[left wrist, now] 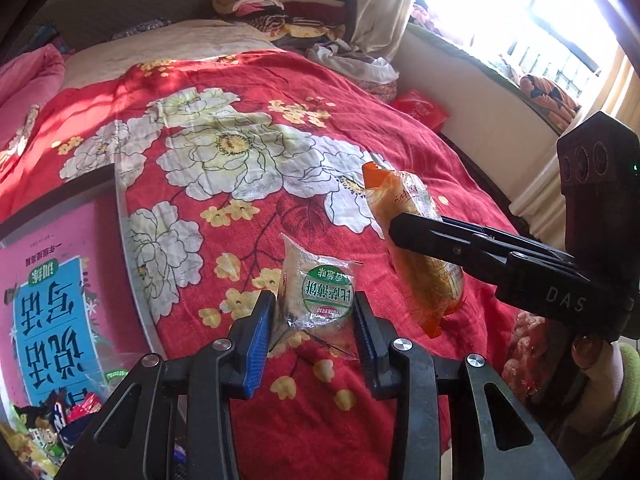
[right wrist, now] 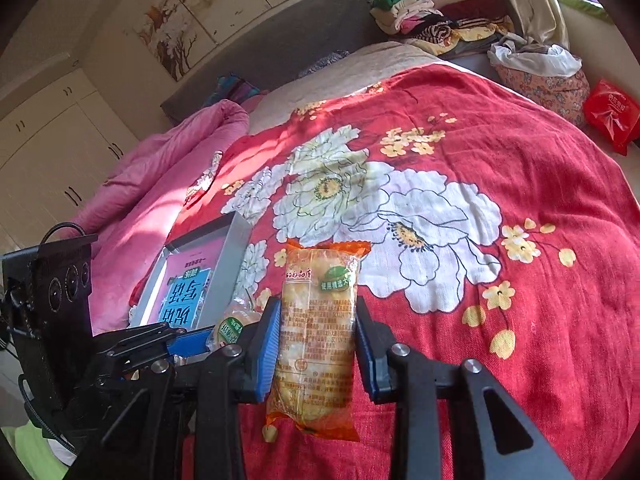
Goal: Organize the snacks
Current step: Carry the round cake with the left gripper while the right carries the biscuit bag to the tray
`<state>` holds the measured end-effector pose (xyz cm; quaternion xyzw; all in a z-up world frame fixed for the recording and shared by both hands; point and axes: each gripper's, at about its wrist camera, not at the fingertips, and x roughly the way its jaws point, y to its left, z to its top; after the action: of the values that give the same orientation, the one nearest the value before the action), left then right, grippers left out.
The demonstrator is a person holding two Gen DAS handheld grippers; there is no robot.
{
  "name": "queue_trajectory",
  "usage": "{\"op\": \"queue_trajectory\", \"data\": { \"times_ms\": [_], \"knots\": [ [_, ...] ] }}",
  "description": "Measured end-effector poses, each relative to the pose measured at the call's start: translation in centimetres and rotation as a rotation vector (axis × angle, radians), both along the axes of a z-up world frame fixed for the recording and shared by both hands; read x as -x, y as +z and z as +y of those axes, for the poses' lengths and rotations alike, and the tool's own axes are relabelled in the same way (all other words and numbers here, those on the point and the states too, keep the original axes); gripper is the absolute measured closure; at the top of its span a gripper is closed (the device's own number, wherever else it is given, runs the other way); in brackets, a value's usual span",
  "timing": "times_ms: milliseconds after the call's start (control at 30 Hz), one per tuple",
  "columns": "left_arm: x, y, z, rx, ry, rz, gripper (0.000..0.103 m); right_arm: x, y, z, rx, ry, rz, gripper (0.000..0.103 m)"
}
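Red blanket [right wrist: 520, 160] — white-and-yellow flowers — orange-edged snack packet [right wrist: 316, 332], pink quilt [right wrist: 160, 168].

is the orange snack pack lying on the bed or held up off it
Held up. The right tongs clamp the orange snack pack at its middle, and the left view shows it hanging clear above the red blanket.

A red bedspread with large white and yellow flowers [right wrist: 460, 208] covers the bed. A rumpled pink quilt [right wrist: 160, 168] lies along its left side. Folded clothes in a stack [right wrist: 432, 12] sit by the grey headboard [right wrist: 280, 44], near a red plastic bag [right wrist: 610, 114].
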<state>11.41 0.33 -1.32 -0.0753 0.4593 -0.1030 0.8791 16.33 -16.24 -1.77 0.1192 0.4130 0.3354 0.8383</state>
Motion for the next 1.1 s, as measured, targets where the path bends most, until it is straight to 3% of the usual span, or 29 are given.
{"op": "queue_trajectory", "data": {
  "times_ms": [400,900,1100],
  "knots": [
    [5.6,5.6,5.7,0.023,0.137,-0.112,0.063,4.2,3.5,4.2,0.017,0.118,-0.138,0.068],
    [11.9,8.1,15.5,0.035,0.373,-0.181,0.063,8.1,5.2,9.6,-0.002,0.261,-0.171,0.068],
    [15.0,7.5,18.8,0.012,0.464,-0.168,0.063,10.0,5.4,12.9,0.001,0.34,-0.175,0.068]
  ]
}}
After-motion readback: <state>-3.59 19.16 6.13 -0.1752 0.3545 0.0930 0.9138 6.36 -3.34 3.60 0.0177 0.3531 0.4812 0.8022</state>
